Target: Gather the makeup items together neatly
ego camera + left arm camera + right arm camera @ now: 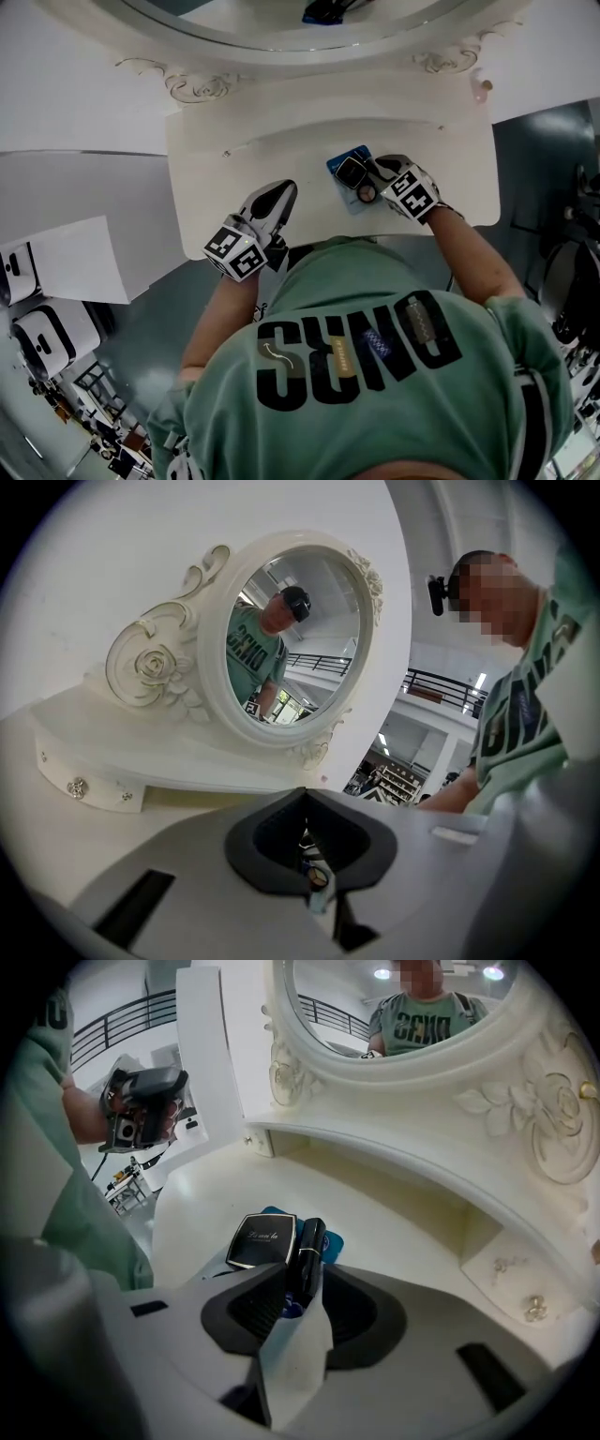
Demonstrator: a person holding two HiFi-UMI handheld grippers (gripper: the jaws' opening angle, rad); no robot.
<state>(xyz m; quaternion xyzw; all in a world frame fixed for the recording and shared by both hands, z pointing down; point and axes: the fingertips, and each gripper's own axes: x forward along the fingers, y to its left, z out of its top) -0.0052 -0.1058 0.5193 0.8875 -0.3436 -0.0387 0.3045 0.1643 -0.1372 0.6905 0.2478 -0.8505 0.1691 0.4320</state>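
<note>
**Right gripper has the black tube at the tray; left gripper idle**

Your right gripper (302, 1288) has its fingers drawn in on a slim black tube (310, 1246), probably a lipstick or mascara. The fingers are open only as wide as the tube. Its near end sits between them. Its long axis runs straight ahead along the gripper's own line, toward the back of the white bench (281, 141).

The tube lies just beside the right edge of the black square compact (262, 1239) and roughly parallel to it. Both are over the blue tray (335, 1241). No view shows whether the tube already rests on the tray or hangs just above it. In the head view the gripper hides it.

A small round pot (366, 194) sits at the tray's near edge, close to the compact.

Your left gripper (281, 192) has its fingers closed together with nothing clamped in them. It hovers over bare bench, to the left of the tray and apart from it, pointing toward the oval mirror (291, 635).

The right hand is the nearer one, and it is already in place. The move seems to turn on keeping the tube parallel to the compact's edge as you let go, so it settles alongside without rolling. Ease the fingers apart and draw back along the tube's axis, not sideways, or you may nudge the compact.
</note>
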